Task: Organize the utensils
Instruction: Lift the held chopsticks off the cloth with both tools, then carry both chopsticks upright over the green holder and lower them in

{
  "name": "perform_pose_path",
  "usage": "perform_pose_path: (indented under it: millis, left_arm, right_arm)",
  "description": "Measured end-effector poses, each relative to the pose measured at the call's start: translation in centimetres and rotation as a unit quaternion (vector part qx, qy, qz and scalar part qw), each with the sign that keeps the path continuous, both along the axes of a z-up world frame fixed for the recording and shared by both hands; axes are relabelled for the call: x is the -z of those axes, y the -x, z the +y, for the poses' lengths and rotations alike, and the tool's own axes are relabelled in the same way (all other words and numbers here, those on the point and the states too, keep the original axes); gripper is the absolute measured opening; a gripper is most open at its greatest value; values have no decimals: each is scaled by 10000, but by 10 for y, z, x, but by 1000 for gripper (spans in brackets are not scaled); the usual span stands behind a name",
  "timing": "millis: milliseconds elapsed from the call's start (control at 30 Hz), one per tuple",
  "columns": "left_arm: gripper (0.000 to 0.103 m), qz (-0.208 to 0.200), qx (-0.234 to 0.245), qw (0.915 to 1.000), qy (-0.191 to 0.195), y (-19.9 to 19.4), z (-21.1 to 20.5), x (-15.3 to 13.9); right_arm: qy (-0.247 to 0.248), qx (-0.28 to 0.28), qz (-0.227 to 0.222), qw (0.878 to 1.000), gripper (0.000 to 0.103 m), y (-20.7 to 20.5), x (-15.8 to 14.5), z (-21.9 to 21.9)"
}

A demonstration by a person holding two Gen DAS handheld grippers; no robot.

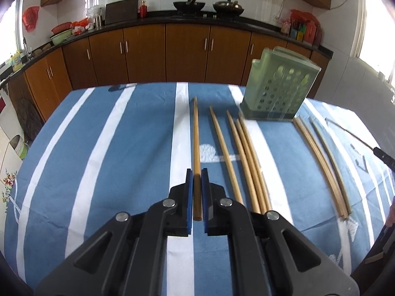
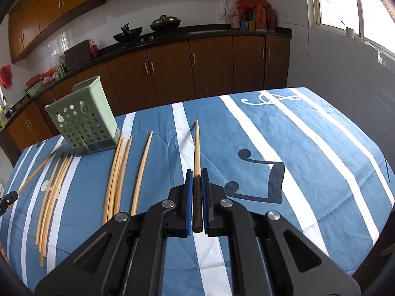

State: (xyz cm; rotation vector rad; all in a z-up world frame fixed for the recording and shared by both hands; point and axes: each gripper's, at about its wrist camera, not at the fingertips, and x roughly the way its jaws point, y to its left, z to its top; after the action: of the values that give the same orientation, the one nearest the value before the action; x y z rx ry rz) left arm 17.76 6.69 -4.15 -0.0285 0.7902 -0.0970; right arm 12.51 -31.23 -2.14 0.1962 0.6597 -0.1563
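A green perforated utensil holder (image 1: 277,90) stands upright at the table's far side; it also shows in the right wrist view (image 2: 82,120). Several wooden chopsticks (image 1: 246,157) lie in loose rows in front of it (image 2: 117,172). My left gripper (image 1: 196,174) is shut on one chopstick (image 1: 195,135) that points forward, held over the cloth left of the rows. My right gripper (image 2: 196,174) is shut on another chopstick (image 2: 196,145), held right of the rows. The other gripper's tip with its chopstick shows at each view's edge (image 1: 385,157) (image 2: 7,199).
The table wears a blue cloth with white stripes (image 1: 98,148) (image 2: 308,153). Brown kitchen cabinets (image 1: 187,51) and a black counter with woks (image 1: 188,6) stand behind the table. The table's far edge runs just behind the holder.
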Motion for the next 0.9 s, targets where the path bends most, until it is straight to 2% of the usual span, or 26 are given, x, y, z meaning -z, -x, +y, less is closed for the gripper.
perform_pose_path:
  millis: [467, 900]
  left_arm:
    - [7, -1117, -88, 9930, 374, 16, -3, -75]
    - [7, -1702, -174, 9841, 472, 15, -8, -120]
  right_arm:
    - [-48, -37, -585, 9983, 7, 7, -34, 1]
    - [-158, -123, -994, 9948, 7, 7, -63, 1]
